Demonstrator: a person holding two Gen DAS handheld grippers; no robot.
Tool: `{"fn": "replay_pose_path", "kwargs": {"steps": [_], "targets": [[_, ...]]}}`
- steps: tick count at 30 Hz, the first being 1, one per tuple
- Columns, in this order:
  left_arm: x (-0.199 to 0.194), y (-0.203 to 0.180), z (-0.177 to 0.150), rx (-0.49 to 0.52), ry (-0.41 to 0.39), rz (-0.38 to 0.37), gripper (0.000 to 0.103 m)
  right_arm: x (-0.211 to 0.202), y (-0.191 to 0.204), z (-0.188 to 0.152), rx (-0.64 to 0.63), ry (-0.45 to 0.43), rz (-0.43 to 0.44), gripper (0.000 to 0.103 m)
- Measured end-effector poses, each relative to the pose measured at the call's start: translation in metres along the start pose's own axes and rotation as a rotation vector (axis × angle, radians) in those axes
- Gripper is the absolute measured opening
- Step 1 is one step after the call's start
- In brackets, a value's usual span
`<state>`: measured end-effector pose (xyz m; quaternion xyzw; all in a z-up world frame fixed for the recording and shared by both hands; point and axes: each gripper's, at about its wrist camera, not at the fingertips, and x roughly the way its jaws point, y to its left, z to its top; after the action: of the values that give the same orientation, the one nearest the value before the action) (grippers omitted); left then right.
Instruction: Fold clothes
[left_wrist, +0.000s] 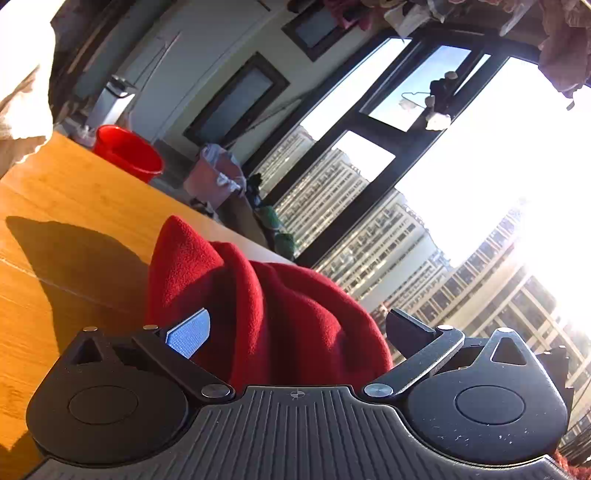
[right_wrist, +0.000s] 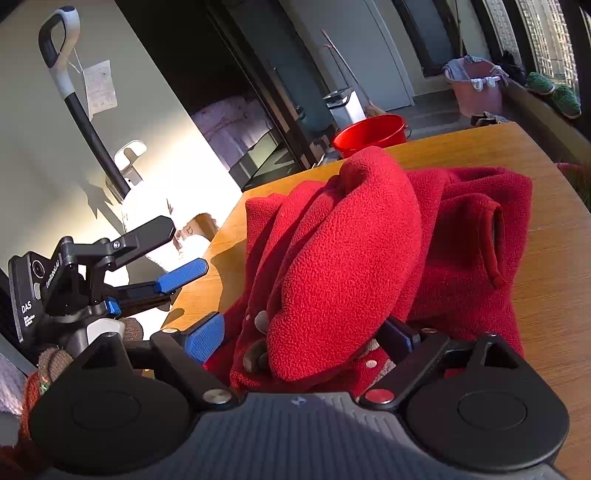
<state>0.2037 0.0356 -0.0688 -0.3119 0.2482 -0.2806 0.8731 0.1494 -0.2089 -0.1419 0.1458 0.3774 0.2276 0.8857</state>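
Observation:
A red fleece garment (right_wrist: 369, 251) with snap buttons lies bunched on the wooden table (right_wrist: 554, 295). My right gripper (right_wrist: 303, 336) is open, its blue-padded jaws wide apart on either side of a raised fold of the fleece. My left gripper (left_wrist: 299, 332) is open too, with a peak of the red fleece (left_wrist: 258, 295) standing between its spread fingers. The left gripper also shows in the right wrist view (right_wrist: 162, 251), off the table's left edge, jaws apart and empty there.
A red bucket (right_wrist: 369, 134) stands beyond the table's far edge, with a pink laundry basket (right_wrist: 476, 88) and a white bin (right_wrist: 347, 103) farther back. Large windows (left_wrist: 369, 184) are on the far side. The table edge (left_wrist: 110, 162) runs near the bucket.

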Motion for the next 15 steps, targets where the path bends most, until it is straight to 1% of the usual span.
{"fn": "replay_pose_path", "kwargs": {"steps": [1,2,3,4,5,7,8,9,11,12,13,15], "targets": [[-0.004,0.0,0.0,-0.009,-0.002,0.001,0.103,0.007,0.008,0.0,-0.08,0.028,-0.027,0.037],[-0.008,0.0,-0.002,-0.007,-0.002,0.001,0.103,0.009,0.014,0.005,-0.164,0.04,-0.048,0.032],[-0.013,-0.001,-0.004,0.001,-0.002,0.005,0.103,0.004,0.021,0.016,-0.259,0.012,-0.082,0.03],[-0.021,0.0,-0.006,0.01,-0.003,0.012,0.103,-0.001,0.028,0.028,-0.355,-0.018,-0.118,0.024],[-0.028,0.001,-0.008,0.017,-0.005,0.019,0.103,-0.009,0.036,0.044,-0.467,-0.072,-0.192,0.022],[-0.034,0.005,-0.011,0.003,-0.008,0.036,0.103,-0.023,0.052,0.075,-0.693,-0.187,-0.358,0.022],[-0.037,0.007,-0.012,-0.012,-0.009,0.043,0.103,-0.025,0.055,0.084,-0.769,-0.221,-0.429,0.022],[-0.04,0.011,-0.012,-0.03,-0.009,0.048,0.103,-0.024,0.057,0.097,-0.868,-0.252,-0.525,0.022],[-0.042,0.013,-0.013,-0.042,-0.009,0.051,0.103,-0.018,0.052,0.11,-0.932,-0.266,-0.615,0.022],[-0.041,0.013,-0.014,-0.038,-0.007,0.051,0.103,-0.015,0.048,0.112,-0.917,-0.262,-0.625,0.022],[-0.041,0.012,-0.015,-0.033,-0.002,0.048,0.103,-0.011,0.045,0.109,-0.882,-0.247,-0.604,0.022],[-0.04,0.012,-0.019,-0.027,0.012,0.039,0.103,0.001,0.039,0.092,-0.772,-0.172,-0.492,0.022]]}}
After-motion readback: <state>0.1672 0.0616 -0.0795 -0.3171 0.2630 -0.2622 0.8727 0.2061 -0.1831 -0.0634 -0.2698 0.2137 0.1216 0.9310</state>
